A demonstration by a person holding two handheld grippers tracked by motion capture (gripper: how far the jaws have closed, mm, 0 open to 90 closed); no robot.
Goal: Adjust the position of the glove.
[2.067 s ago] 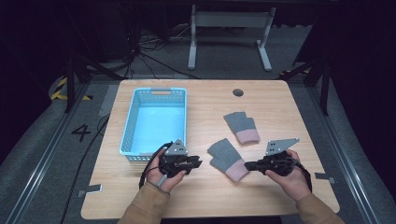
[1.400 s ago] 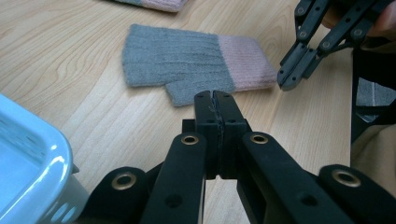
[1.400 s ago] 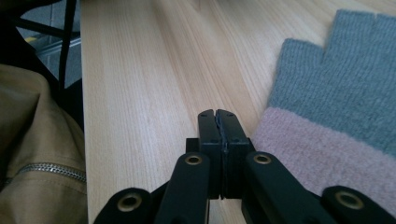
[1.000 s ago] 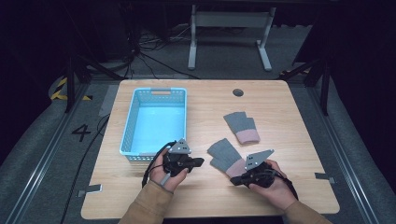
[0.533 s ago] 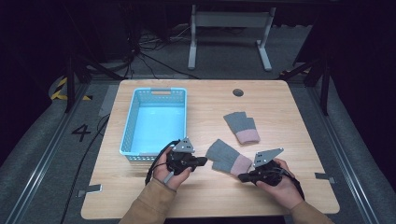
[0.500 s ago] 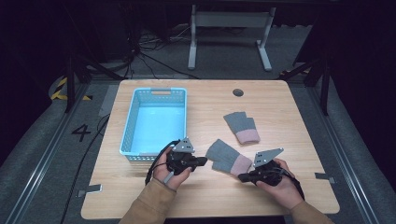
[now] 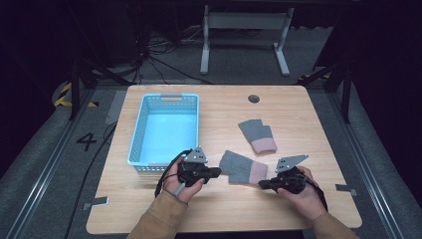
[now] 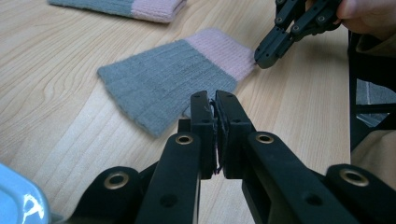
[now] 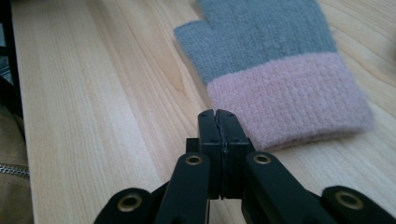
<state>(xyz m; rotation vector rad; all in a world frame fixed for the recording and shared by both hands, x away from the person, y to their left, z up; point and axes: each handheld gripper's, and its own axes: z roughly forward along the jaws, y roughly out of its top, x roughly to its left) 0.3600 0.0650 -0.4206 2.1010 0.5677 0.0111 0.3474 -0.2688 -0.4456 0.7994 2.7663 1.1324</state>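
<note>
Both grippers closing in on near glove (image 7: 242,167), left gripper (image 7: 215,172) at grey end, right gripper (image 7: 262,184) at pink cuff; jaws pressed together, pinching nothing.

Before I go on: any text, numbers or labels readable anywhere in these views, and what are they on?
"4" — a dark numeral on the grey floor left of the table.
Yellow-and-black hazard stripes on the floor farther back are a marking with no words.
No print or brand can be read on the blue basket, on either glove, or on either gripper.
</note>
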